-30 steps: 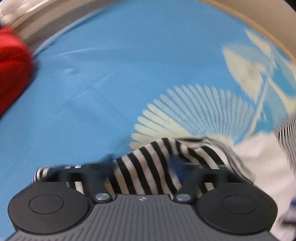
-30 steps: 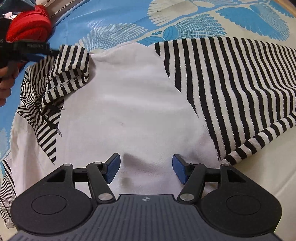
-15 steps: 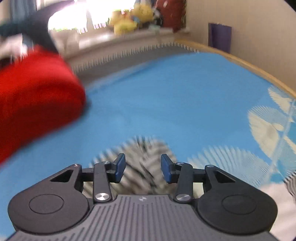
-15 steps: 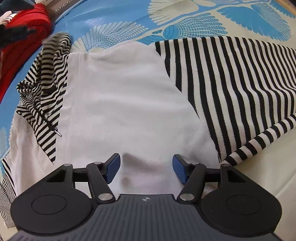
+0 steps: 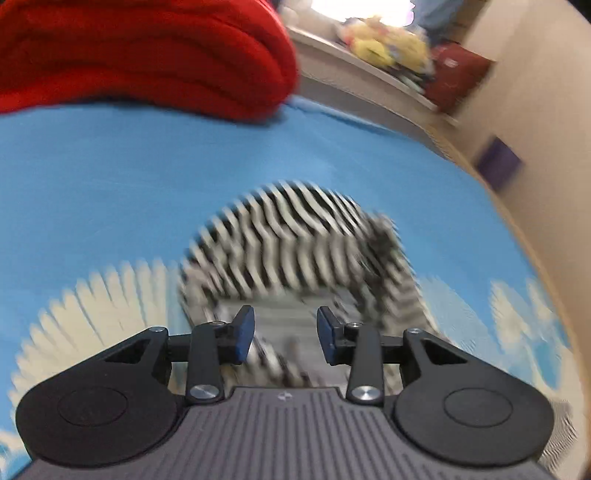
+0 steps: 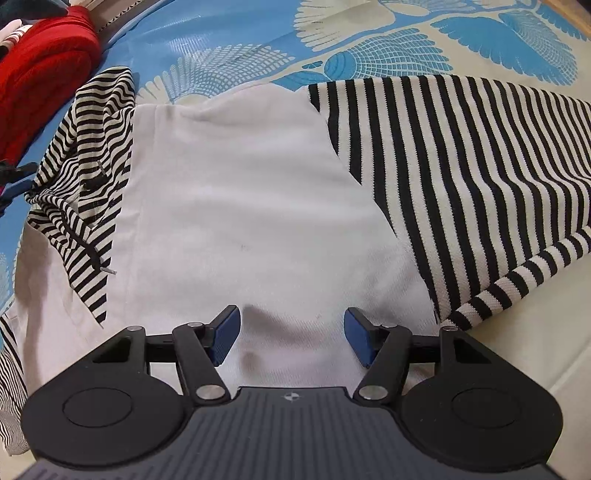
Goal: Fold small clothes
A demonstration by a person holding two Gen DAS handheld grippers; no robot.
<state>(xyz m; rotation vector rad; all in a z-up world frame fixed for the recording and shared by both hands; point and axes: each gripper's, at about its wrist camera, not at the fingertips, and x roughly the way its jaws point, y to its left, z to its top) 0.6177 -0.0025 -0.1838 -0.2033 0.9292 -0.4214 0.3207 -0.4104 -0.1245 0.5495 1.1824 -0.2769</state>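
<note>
garment: white hoodie (image 6: 251, 206) w/ b/w striped sleeves + hood, lying flat on bedsheet (image 6: 229, 33) (blue, cream fan/feather print)
R sleeve: striped sleeve (image 6: 472, 173) spread out to the right side of the R-cam view, cuff at lower right, on the sheet
hood: striped hood (image 6: 88, 155) bunched at left edge of the white body; black drawcord (image 6: 83, 243) trails over it, metal tip pointing right
R grip: right gripper (image 6: 291, 336) over lower part of white body, jaws wide, nothing between the blue pads (image 6: 225, 338); can't tell if the tips touch the cloth
L grip: left gripper (image 5: 284, 339) jaws mid-width and closing; striped cloth (image 5: 295, 240) lies in front of and below the gap, pads not pressing on it. L-cam heavily motion-blurred
L grip in R-cam: only a dark tip at far left edge, just beside the hood; too small to read
bg: red folded textile (image 5: 140, 55) at far edge of sheet, well apart from hoodie; shelf w/ yellow soft toys (image 5: 384, 44), blurred
</note>
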